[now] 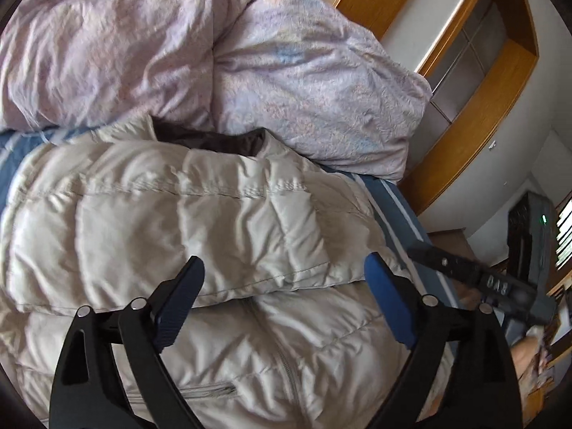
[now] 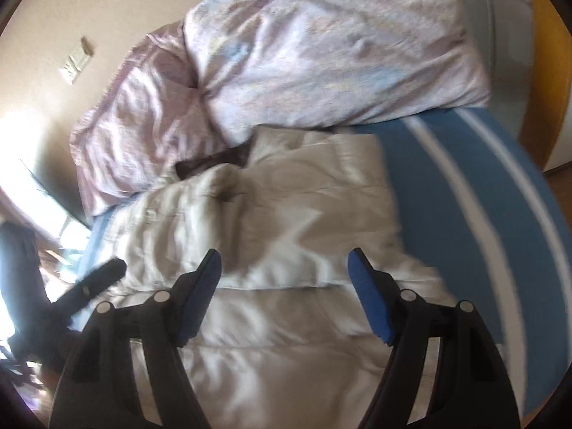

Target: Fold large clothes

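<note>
Lying on the striped blue sheet (image 2: 447, 193), the cream puffer jacket (image 1: 186, 221) sits just in front of the lilac duvet (image 1: 286, 82), one part folded over its body. Left gripper (image 1: 284, 286) wide, nothing held. Right gripper (image 2: 284, 279) also spread, empty, above the jacket.

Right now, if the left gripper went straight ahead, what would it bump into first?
Probably the puffy cream quilted jacket on the blue striped bedsheet. The left gripper, jaws open, points down at its folded edge; depth is hard to judge.
</note>
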`<state>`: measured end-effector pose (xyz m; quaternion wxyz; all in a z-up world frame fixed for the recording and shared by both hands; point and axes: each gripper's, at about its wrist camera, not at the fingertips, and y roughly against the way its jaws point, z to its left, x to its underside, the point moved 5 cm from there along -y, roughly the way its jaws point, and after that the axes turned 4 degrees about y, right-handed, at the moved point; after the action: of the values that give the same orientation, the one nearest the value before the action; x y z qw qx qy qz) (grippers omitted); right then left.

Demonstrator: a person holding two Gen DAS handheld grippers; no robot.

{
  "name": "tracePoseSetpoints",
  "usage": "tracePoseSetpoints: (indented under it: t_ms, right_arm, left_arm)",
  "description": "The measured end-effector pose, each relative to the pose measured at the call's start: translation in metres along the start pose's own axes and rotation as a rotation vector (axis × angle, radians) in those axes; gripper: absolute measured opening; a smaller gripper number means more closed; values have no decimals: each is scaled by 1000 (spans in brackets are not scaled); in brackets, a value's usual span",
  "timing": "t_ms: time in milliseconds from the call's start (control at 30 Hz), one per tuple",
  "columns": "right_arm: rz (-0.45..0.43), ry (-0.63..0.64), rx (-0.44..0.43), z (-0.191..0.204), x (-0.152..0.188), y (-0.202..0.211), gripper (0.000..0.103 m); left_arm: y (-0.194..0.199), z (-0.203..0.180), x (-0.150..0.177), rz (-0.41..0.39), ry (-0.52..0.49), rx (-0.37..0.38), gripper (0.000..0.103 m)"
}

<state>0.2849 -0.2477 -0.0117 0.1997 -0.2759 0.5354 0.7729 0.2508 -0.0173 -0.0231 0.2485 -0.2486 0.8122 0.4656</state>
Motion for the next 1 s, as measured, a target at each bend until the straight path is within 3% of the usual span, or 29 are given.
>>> tracePoseSetpoints:
  t_ms: [67, 167, 433, 533, 600, 667, 767, 933, 1000]
  right_arm:
    - [54, -32, -82, 11, -2, -17, 70]
    - [133, -73, -131, 23, -2, -45, 61]
    - [227, -121, -132, 36, -1, -97, 49]
    - [246, -117, -126, 40, 1, -107, 36]
    - [219, -108, -113, 42, 1, -105, 16]
    - [172, -91, -109, 43, -2, -96, 12]
    - [137, -93, -72, 38, -3, -89, 10]
    - [219, -103, 14, 25, 10, -117, 12]
    - [232, -48, 46, 30, 9, -119, 15]
  left_arm:
    - [17, 9, 3, -33, -38, -65, 97]
    - [44, 30, 9, -74, -85, -193, 97]
    - [105, 112, 34, -104, -17, -384, 99]
    - [119, 138, 42, -101, 39, -412, 99]
    - [128, 156, 48, -99, 84, -445, 99]
    - [135, 171, 51, -99, 119, -467, 99]
    - [142, 187, 57, -95, 164, -469, 99]
    - [143, 205, 66, -64, 202, -466, 99]
    - [142, 209, 71, -44, 209, -452, 99]
